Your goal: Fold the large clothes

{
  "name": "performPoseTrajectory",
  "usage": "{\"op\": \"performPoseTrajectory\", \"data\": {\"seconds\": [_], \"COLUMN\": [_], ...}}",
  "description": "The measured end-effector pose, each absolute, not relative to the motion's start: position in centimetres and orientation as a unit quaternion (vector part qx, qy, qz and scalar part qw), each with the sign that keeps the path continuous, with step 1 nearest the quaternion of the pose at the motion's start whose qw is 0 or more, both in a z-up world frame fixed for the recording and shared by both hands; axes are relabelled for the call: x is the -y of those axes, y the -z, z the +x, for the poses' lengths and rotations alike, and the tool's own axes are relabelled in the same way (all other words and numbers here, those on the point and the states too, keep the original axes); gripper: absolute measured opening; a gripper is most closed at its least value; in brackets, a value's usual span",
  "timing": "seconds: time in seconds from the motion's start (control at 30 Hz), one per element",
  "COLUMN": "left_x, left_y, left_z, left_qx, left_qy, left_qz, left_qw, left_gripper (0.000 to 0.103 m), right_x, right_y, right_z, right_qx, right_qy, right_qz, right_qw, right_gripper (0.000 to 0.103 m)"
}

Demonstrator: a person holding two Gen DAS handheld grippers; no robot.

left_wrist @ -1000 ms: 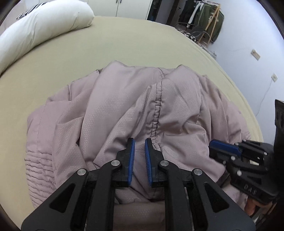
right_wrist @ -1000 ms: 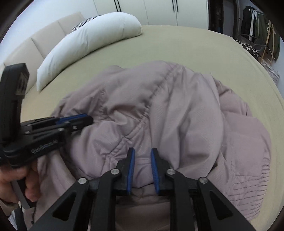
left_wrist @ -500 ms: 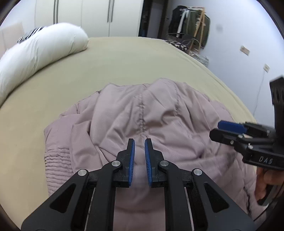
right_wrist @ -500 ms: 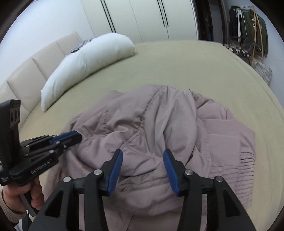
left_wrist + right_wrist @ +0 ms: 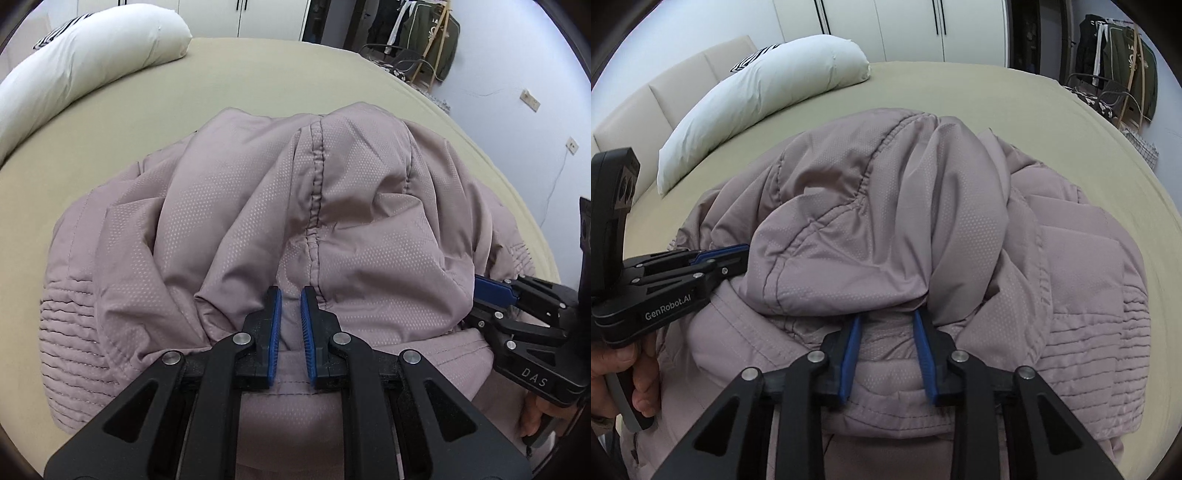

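1. Clearly soft goods: the padded mauve jacket (image 5: 332,221) lies bunched on the near part of the olive bed (image 5: 258,74), hood or upper back humped toward the far side, ribbed cuff or hem panels showing at far left and right of the heap.
2. Handling, as judged: light but bulky, puffy fill, smooth dotted shell that looks slippery. It will slump and billow, not hold a crease; a thin pinch of shell alone may slide out.
3. Best purchase looks to be stitched edges, meaning the near hem band and the gathered seam down the middle, where layers are thicker and stitching gives grip.
4. Left gripper (image 5: 291,325): blue pads drawn close together, a narrow gap between them, a fold of jacket fabric sitting in that gap at the near edge. Reads as pinching the cloth beside the central seam.
5. Right gripper (image 5: 886,354): pads set noticeably wider, straddling a ridge of fabric at the near hem. Cloth lies between them and touches the tips, but the pads do not look pressed onto it, so spread, not yet clamped.
6. Each gripper shows in the other's view, flanking the same near edge, left and right of the hump.
7. White pillow (image 5: 764,96) lies far left on the bed, well apart from the jacket.
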State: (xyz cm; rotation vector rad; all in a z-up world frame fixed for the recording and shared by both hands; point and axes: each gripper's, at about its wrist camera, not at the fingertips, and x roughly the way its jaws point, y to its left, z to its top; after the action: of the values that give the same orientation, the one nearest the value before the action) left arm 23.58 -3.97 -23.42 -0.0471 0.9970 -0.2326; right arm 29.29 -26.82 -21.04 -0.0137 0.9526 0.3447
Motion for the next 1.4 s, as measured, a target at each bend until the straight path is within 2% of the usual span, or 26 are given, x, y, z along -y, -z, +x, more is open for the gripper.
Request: {"op": "performPoseTrajectory", "data": {"seconds": [0.1, 0.13, 0.17, 0.23, 0.33, 0.37, 0.43, 0.47, 0.5, 0.77, 1.03, 1.1, 1.27, 1.4], "left_x": [3.5, 3.1, 3.1, 2.3, 0.1, -0.4, -2.5, -3.4, -4.8, -11.4, -14.2, -14.6, -15.6, -15.3], "left_y": [21.7, 20.7, 19.9, 17.9, 15.8, 15.3, 14.8, 15.0, 14.8, 16.8, 19.7, 20.7, 22.8, 24.0], "left_z": [22.8, 22.0, 21.1, 18.7, 14.6, 13.5, 10.0, 8.4, 6.6, -6.3, -14.4, -16.0, -18.8, -20.1], "left_qx": [-0.467, -0.455, -0.446, -0.422, -0.409, -0.408, -0.407, -0.405, -0.404, -0.467, -0.517, -0.53, -0.556, -0.575], "left_qy": [0.113, 0.115, 0.117, 0.12, 0.116, 0.111, 0.101, 0.095, 0.087, 0.074, 0.086, 0.086, 0.087, 0.095], "left_qz": [-0.043, -0.049, -0.053, -0.052, -0.054, -0.059, -0.068, -0.073, -0.082, -0.113, -0.152, -0.159, -0.182, -0.178], "left_qw": [0.876, 0.881, 0.886, 0.897, 0.904, 0.904, 0.906, 0.906, 0.907, 0.874, 0.838, 0.829, 0.806, 0.793], "left_gripper": [0.013, 0.013, 0.013, 0.013, 0.014, 0.019, 0.045, 0.067, 0.071, 0.071, 0.071, 0.071, 0.071, 0.071], "right_x": [27.4, 27.7, 28.2, 29.2, 31.7, 32.7, 34.3, 35.2, 35.9, 41.5, 46.5, 47.2, 48.3, 48.4], "right_y": [19.5, 18.3, 17.0, 14.8, 12.2, 11.7, 11.3, 11.4, 11.5, 13.6, 17.8, 18.8, 21.6, 22.7], "right_z": [28.8, 28.0, 27.0, 24.8, 20.4, 18.8, 15.6, 13.9, 12.4, 0.3, -8.1, -9.7, -12.5, -13.3], "right_qx": [-0.462, -0.456, -0.445, -0.415, -0.383, -0.38, -0.372, -0.373, -0.376, -0.414, -0.472, -0.484, -0.529, -0.534], "right_qy": [-0.16, -0.157, -0.156, -0.158, -0.158, -0.156, -0.155, -0.151, -0.146, -0.089, -0.03, -0.038, -0.036, -0.059], "right_qz": [0.012, 0.025, 0.034, 0.047, 0.083, 0.099, 0.126, 0.138, 0.145, 0.196, 0.234, 0.254, 0.266, 0.293], "right_qw": [0.872, 0.875, 0.881, 0.895, 0.906, 0.907, 0.906, 0.905, 0.903, 0.884, 0.849, 0.836, 0.805, 0.791], "right_gripper": [0.032, 0.037, 0.052, 0.068, 0.08, 0.081, 0.084, 0.086, 0.086, 0.086, 0.086, 0.084, 0.071, 0.067]}}
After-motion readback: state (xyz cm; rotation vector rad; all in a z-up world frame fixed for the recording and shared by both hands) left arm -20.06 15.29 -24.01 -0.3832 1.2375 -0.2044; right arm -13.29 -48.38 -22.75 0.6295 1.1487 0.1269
